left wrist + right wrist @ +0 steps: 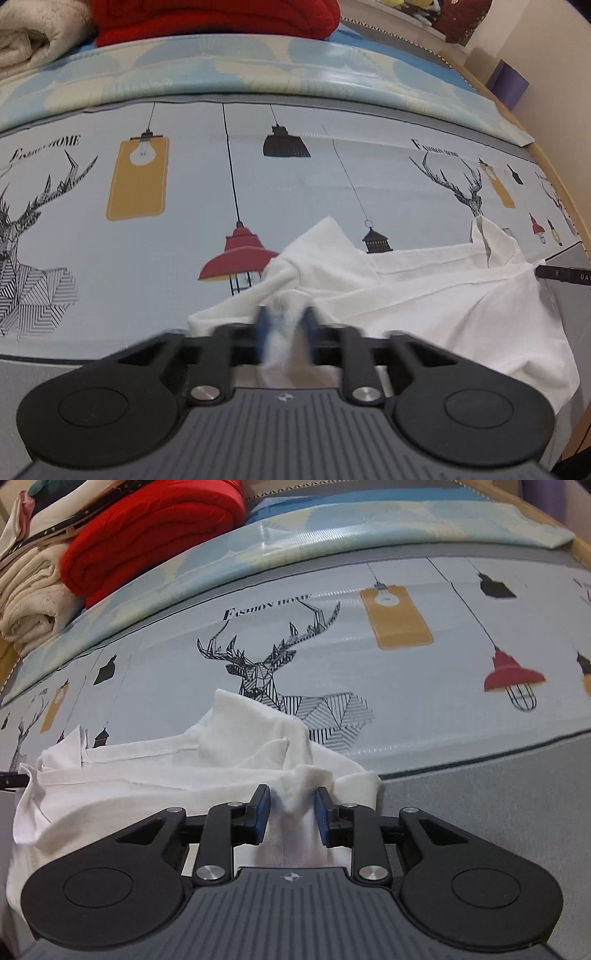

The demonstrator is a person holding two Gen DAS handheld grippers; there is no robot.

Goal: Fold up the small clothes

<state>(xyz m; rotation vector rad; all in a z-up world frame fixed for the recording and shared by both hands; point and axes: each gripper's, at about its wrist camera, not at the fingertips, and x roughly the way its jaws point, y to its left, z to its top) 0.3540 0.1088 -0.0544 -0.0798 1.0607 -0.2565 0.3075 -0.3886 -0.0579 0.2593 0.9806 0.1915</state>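
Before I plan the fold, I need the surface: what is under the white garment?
The white garment lies on a printed cloth with deer and lamps, its near edge over plain grey fabric. The print directly beneath it is covered.

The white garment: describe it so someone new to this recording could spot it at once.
Start at the grey cloth printed with deer and hanging lamps. At its near edge lies the white garment, rumpled, partly covering a deer print. It is the only plain white item there; the red blanket and cream blanket sit folded at the far side.
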